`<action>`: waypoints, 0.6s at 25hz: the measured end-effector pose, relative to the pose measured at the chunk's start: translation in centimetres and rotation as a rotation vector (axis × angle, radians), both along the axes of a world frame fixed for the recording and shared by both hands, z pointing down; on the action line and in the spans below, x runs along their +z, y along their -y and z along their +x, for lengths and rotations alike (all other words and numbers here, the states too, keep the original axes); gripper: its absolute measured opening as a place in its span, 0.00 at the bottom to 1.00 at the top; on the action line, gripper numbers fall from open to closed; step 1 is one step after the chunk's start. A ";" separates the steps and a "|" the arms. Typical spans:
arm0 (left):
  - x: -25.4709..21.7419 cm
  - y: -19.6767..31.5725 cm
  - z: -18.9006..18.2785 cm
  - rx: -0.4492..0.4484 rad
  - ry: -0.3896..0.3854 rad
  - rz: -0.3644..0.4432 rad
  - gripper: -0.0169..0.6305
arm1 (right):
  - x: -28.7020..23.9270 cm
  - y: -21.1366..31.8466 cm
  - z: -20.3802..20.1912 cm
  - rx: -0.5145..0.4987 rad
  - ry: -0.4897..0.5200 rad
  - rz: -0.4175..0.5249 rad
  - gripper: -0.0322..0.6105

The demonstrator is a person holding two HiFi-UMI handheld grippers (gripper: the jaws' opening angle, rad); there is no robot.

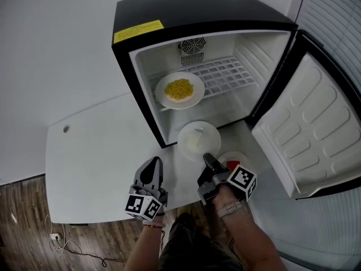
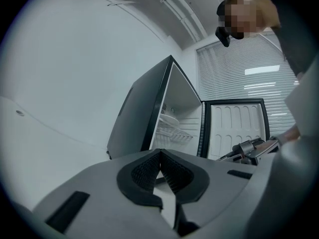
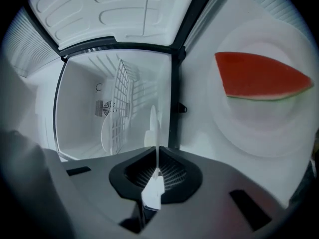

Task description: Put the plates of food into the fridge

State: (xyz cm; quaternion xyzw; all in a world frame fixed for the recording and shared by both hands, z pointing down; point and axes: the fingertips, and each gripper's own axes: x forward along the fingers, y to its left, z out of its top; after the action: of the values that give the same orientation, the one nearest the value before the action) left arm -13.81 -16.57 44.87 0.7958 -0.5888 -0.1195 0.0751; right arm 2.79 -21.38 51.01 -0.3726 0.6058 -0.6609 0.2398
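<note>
Now my right hand-held gripper (image 1: 207, 158) pinches the rim of the plate (image 1: 197, 141) with a white piece, just before the lower opening of the fridge (image 1: 197, 7). I think I should keep it level and slide it under the shelf (image 1: 231, 72) with the corn plate (image 1: 179, 90). My left hand-held gripper (image 1: 151, 165) is closed, empty.

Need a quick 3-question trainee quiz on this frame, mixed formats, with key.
1. True or false: the plate of yellow food sits on the wire shelf inside the fridge.
2. Which plate does the right hand-held gripper grip by the rim? A) the plate with a pale food piece B) the plate with the watermelon slice C) none
3. Fill in: the jaws of the left hand-held gripper are ____, with nothing between them.
Key: 1 true; 2 A; 3 shut.
</note>
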 end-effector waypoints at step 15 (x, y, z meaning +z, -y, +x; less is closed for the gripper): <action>1.7 5.4 -3.1 -0.032 -0.003 -0.038 0.04 | 0.8 9.7 4.7 0.217 -0.030 -0.017 0.07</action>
State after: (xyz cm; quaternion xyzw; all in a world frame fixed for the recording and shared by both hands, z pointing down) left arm -16.88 -21.98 46.53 0.7847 -0.6034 -0.1108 0.0893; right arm 7.48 -31.07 51.78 -0.4478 0.5597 -0.6306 0.2975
